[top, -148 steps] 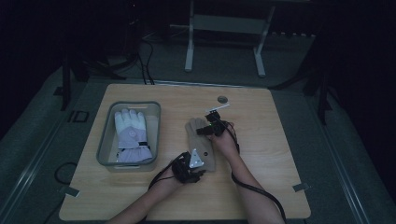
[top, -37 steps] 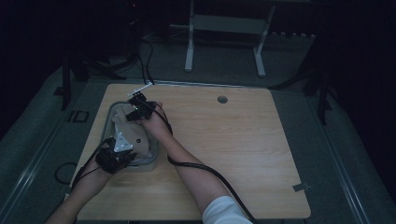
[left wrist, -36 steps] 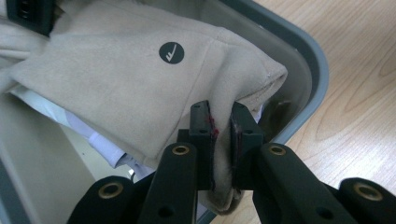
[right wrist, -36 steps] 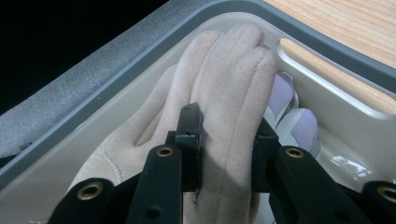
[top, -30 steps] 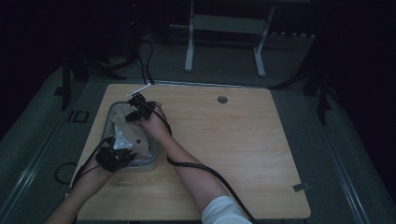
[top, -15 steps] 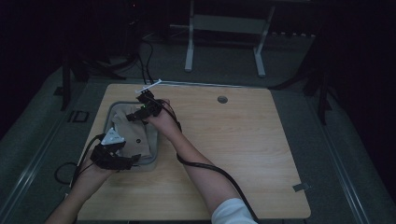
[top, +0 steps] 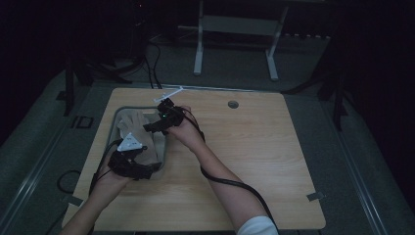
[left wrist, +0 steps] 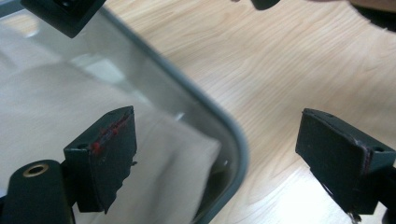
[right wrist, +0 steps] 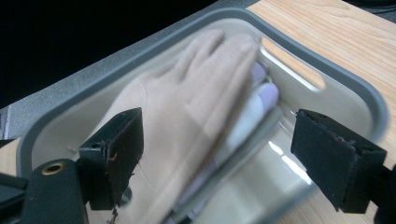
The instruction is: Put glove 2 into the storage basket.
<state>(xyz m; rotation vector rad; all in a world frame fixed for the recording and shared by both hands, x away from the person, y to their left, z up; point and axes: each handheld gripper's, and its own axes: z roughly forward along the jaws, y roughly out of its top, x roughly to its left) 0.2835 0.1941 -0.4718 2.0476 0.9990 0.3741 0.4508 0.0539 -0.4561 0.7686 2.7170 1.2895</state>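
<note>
A soft beige glove (right wrist: 187, 121) lies flat in the clear rounded tray (top: 116, 128). Left gripper (left wrist: 224, 154) and right gripper (right wrist: 219, 154) have just been opening; both now stand spread, with nothing pinched.

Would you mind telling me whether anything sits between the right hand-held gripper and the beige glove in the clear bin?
Nothing visible does. In the right gripper view the right hand-held gripper stands open just above the beige glove, which lies uppermost in the clear bin with a white glove beneath it. No lid covers the bin.
</note>
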